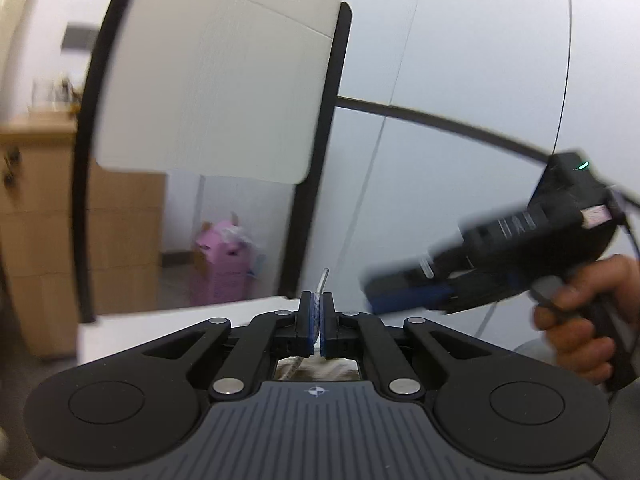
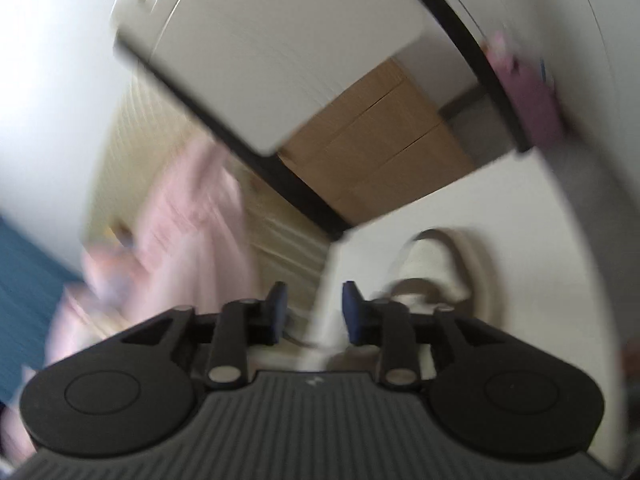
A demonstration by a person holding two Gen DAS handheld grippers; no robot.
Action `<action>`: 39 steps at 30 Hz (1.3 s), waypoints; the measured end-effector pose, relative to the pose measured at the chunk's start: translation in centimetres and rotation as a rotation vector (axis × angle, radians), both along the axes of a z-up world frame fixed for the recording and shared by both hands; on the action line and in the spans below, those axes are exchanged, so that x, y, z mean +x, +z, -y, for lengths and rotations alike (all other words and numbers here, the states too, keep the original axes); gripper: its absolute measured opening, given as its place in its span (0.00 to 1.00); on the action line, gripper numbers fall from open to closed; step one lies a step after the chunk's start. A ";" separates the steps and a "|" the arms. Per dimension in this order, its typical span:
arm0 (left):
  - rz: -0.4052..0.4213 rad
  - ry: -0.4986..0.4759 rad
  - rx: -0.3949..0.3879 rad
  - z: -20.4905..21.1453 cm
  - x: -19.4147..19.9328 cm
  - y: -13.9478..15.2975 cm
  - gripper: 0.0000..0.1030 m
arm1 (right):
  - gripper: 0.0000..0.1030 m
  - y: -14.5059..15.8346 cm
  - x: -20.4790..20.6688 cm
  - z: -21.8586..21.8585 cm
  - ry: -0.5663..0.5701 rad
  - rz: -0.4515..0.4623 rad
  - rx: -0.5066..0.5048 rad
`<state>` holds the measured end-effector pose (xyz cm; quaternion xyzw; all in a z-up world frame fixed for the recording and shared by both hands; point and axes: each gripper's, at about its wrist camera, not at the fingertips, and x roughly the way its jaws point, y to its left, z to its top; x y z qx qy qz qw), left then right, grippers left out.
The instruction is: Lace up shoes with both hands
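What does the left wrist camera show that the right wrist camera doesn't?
Only the left wrist view: the left gripper shut on the shoelace, whose tip sticks up past the pads, and the right gripper, blurred, held in a hand.

Only the right wrist view: the light-coloured shoe on the white table, beside the right gripper's open jaws with nothing clearly between them.

Both: the white chair back with its black frame, the brown cabinet and a pink object behind.
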<state>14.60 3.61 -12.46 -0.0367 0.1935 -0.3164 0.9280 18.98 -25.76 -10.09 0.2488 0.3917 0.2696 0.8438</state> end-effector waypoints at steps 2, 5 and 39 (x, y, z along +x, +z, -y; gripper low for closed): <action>0.023 -0.019 0.087 0.3 -0.1 -0.1 0.03 | 0.32 -0.4 -0.9 -1.2 0.073 0.034 -0.109; 0.057 -0.057 0.230 1.4 -0.1 -0.8 0.03 | 0.32 -1.4 -1.9 -2.4 0.124 0.060 -0.207; 0.329 -0.363 0.724 7.7 -2.8 -5.5 0.03 | 0.21 -10.5 -2.6 5.5 -0.238 -0.301 0.504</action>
